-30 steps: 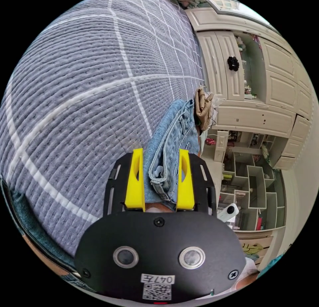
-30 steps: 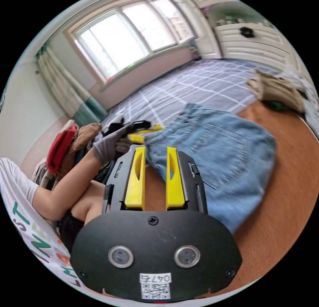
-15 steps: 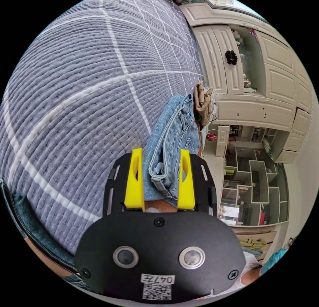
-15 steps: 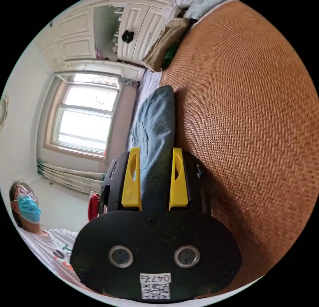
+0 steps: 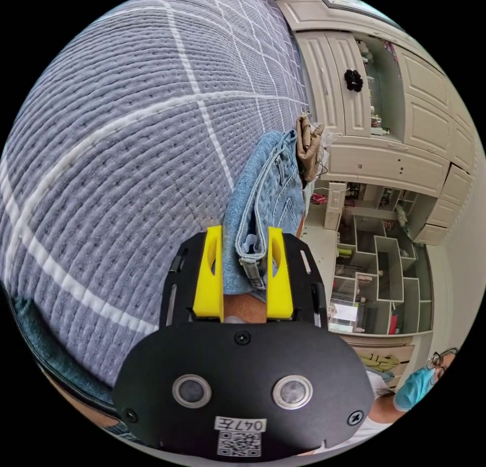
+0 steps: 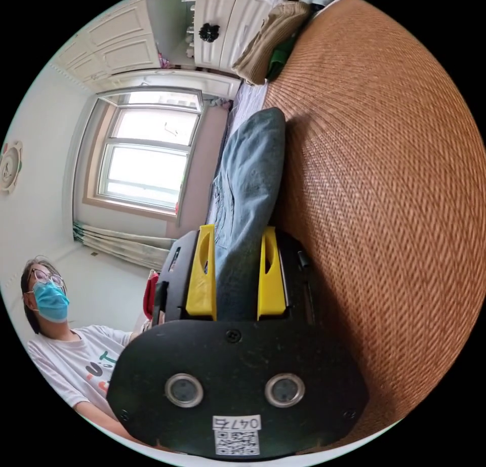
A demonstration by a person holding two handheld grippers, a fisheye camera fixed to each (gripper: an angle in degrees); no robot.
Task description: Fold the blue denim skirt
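The blue denim skirt [image 5: 263,183] lies partly on the grey checked quilt and partly on the woven mat. My left gripper [image 5: 243,231] has a thick stitched edge of the skirt filling the gap between its yellow jaws, which press on both sides. In the right gripper view the skirt [image 6: 250,158] rises as a folded ridge off the orange mat [image 6: 385,194]. My right gripper [image 6: 237,229] is shut on the near end of that ridge, with denim packed between its jaws.
The grey checked quilt [image 5: 126,133] spreads to the left. A folded beige garment [image 5: 308,143] [image 6: 271,37] lies beyond the skirt. Cream cabinets [image 5: 400,123] and open shelves [image 5: 390,269] stand behind. A person in a white shirt [image 6: 76,355] sits below a window [image 6: 147,148].
One second ago the right gripper hovered open above the flat skirt; it has since come down low at the mat and taken the skirt's edge. Both pairs of jaws have narrowed onto the denim.
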